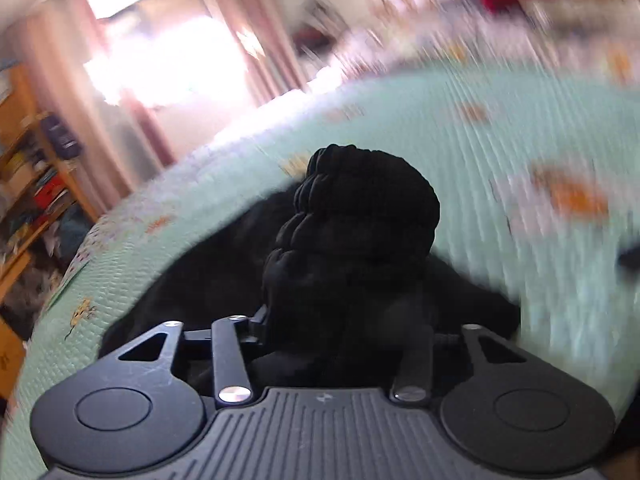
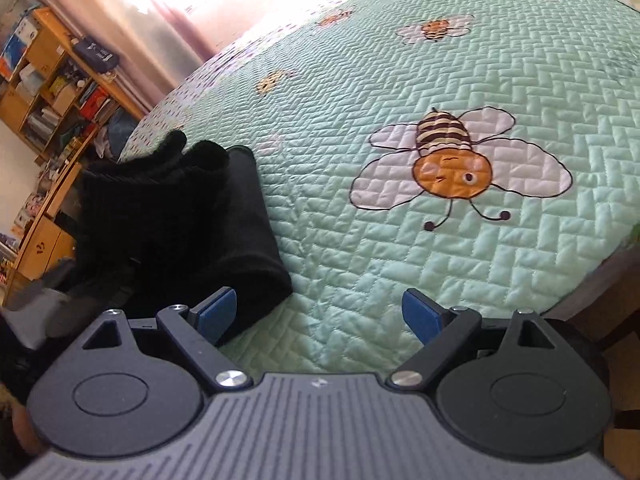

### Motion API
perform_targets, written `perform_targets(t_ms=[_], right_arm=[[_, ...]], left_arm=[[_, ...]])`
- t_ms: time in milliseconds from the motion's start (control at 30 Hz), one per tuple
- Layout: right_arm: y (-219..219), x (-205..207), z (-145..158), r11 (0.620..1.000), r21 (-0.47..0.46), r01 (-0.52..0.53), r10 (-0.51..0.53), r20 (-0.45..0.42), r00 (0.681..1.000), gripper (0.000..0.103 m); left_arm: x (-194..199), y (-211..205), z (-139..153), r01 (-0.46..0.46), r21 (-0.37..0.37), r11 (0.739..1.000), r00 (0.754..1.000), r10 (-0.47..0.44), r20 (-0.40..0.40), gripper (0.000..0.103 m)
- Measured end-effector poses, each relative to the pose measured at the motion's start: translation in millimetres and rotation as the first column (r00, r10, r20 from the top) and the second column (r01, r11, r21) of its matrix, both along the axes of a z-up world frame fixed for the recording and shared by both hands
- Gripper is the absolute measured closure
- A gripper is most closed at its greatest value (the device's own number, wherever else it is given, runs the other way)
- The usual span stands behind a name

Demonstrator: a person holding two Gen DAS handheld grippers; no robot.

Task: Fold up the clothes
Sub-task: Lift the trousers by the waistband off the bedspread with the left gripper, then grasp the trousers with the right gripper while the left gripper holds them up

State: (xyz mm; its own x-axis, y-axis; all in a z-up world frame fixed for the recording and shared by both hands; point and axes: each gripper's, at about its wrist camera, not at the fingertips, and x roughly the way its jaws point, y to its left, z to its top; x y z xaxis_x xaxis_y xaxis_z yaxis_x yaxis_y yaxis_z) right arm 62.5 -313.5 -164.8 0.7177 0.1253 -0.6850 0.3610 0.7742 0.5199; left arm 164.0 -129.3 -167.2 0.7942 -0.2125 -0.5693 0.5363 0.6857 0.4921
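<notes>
Mint-green quilted bedspread (image 2: 360,80) covers the bed we work over, stitched in a brick pattern with embroidered bees on it. On the bedspread lies the black garment (image 1: 360,220), a dark ribbed knit. In the left wrist view part of it stands up in a bunched, wrinkled lump right in front of the left gripper (image 1: 344,320), while the rest spreads flat and dark over the bedspread beneath. The cloth hides both fingers of that gripper, so we cannot tell whether they pinch it or merely sit around it. That view is heavily blurred away from the centre.

In the right wrist view we see the same garment (image 2: 172,216) at the left, near the bed's edge, one part raised in folds and another lying flat as a rolled-looking band. Our right gripper (image 2: 320,312) hovers just beside it with its fingers spread wide; the blue pads (image 2: 216,312) have only bedspread between them, and the left pad is just at the garment's edge. A large bee (image 2: 456,160) lies further out. Beyond the bed stand a wooden bookshelf (image 2: 52,80) and pink curtains (image 2: 168,32) at a bright window (image 1: 172,52).
</notes>
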Motion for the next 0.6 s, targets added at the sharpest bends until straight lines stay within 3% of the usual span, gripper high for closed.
perform_targets(t_ms=[100,267,367,433,500,600], right_arm=[[2,-1,2,1.0,-0.001,-0.008,0.008,0.002,1.0,0.013],[9,2,6,1.0,-0.016,-0.026,0.026,0.018,0.999,0.013],[7,1,12,1.0,-0.024,-0.003,0.004,0.048,0.999,0.013],[4,-1,19,1.0,-0.023,0.012,-0.01,0.081,0.997,0.013],[6,-1,31,0.999,-0.031,-0.007,0.012,0.157,0.988,0.013],[23,10,60,0.986,-0.107,-0.126,0.152,0.275,0.949,0.013]], left_arm=[[-21,-11,-28,0.03,0.128,0.991,0.992,-0.046,0.121,0.051],[-12,-10,-10,0.027,0.042,0.999,0.998,-0.029,0.064,0.05],[-19,-20,-24,0.034,0.108,0.994,0.993,-0.045,0.107,0.049],[-31,-24,-32,0.012,0.155,0.988,0.981,-0.041,0.188,0.043],[-41,-29,-38,-0.011,0.21,0.978,0.961,-0.048,0.272,0.03],[-59,-34,-40,-0.008,0.279,0.96,0.922,-0.101,0.374,0.021]])
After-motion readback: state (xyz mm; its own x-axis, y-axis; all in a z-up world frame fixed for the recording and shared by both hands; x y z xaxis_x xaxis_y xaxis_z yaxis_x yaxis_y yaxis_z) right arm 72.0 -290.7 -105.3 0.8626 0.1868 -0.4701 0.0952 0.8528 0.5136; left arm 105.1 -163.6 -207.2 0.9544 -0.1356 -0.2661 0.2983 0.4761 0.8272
